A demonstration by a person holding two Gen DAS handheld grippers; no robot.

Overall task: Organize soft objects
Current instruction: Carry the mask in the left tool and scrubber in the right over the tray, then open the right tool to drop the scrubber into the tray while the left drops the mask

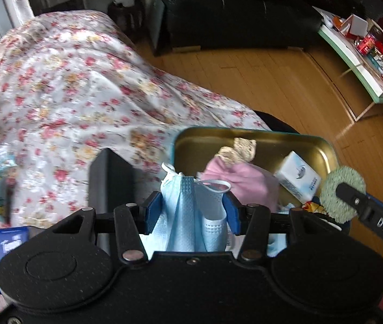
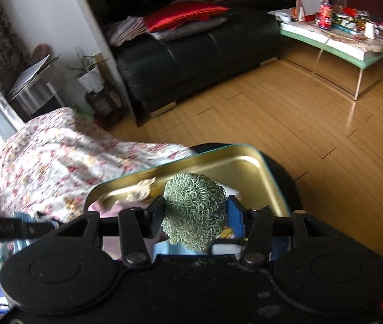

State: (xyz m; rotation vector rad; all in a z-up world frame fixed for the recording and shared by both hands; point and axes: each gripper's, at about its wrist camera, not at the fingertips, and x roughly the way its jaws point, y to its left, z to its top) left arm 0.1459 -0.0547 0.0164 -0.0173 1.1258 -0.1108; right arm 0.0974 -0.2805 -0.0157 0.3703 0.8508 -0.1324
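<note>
1. The left gripper [image 1: 192,212] pinches a bunched light-blue face mask [image 1: 188,216] between its blue-padded fingers [image 1: 153,210]; the mask hangs just in front of the gold tin [image 1: 323,148].
2. The right gripper [image 2: 195,217] has its fingers [image 2: 235,217] closed on a green curly scrubber [image 2: 194,210], held over the tin's near edge.
3. Inside the tin lie a pink cloth [image 1: 242,183], a beige knitted piece [image 1: 238,149] and a white tissue pack [image 1: 298,175].
4. The tin sits beside a floral cover [image 1: 56,94].
</note>
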